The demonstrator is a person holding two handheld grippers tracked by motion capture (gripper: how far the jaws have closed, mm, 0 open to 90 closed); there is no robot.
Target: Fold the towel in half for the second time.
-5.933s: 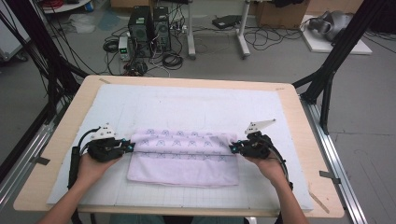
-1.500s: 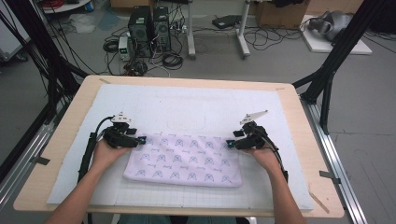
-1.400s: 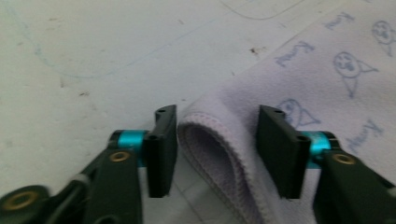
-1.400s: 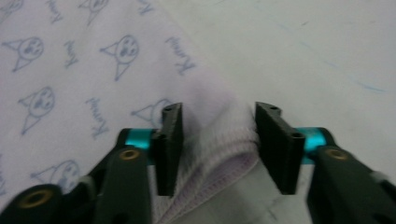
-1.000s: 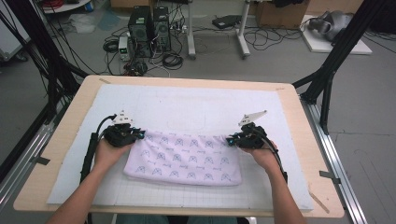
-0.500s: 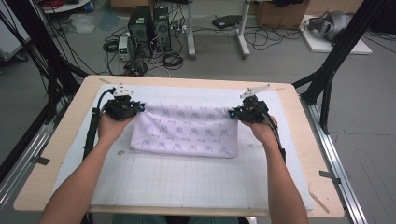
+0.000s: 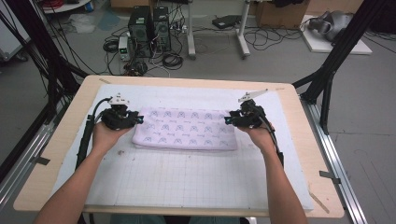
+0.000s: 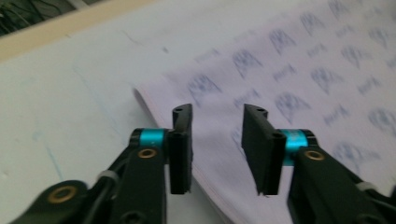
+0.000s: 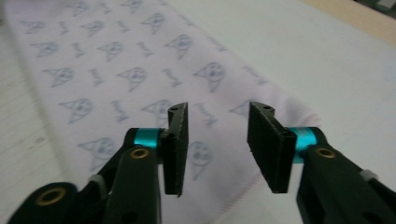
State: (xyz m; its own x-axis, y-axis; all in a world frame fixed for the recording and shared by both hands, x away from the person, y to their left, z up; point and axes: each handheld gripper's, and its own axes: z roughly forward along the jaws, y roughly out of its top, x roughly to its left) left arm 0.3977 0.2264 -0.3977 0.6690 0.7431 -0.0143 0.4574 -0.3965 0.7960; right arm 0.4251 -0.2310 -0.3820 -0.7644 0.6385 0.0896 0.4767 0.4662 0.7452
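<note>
A folded cloth [image 7: 185,129], pale lilac with a blue print, is seen lying flat near the middle of the high view, slightly above centre, on a white gridded mat [image 7: 187,182] that covers most of the desk [image 7: 60,140]. The left gripper [image 7: 138,120] is held at the cloth's left end, and the right gripper [image 7: 227,120] at its right end, each in a hand entering from the bottom of the frame. In the left gripper view the jaws are spread apart with nothing between them, poised over the cloth's corner, whose folded edge [image 8: 154,109] runs from centre-left down to the bottom of the frame. In the right gripper view the jaws are likewise spread and empty above the cloth, with its rounded corner [image 9: 306,114] at centre-right. Whether the jaws touch the cloth cannot be told. Computers [image 7: 149,23] and cables are seen on the floor at the top of the high view.
</note>
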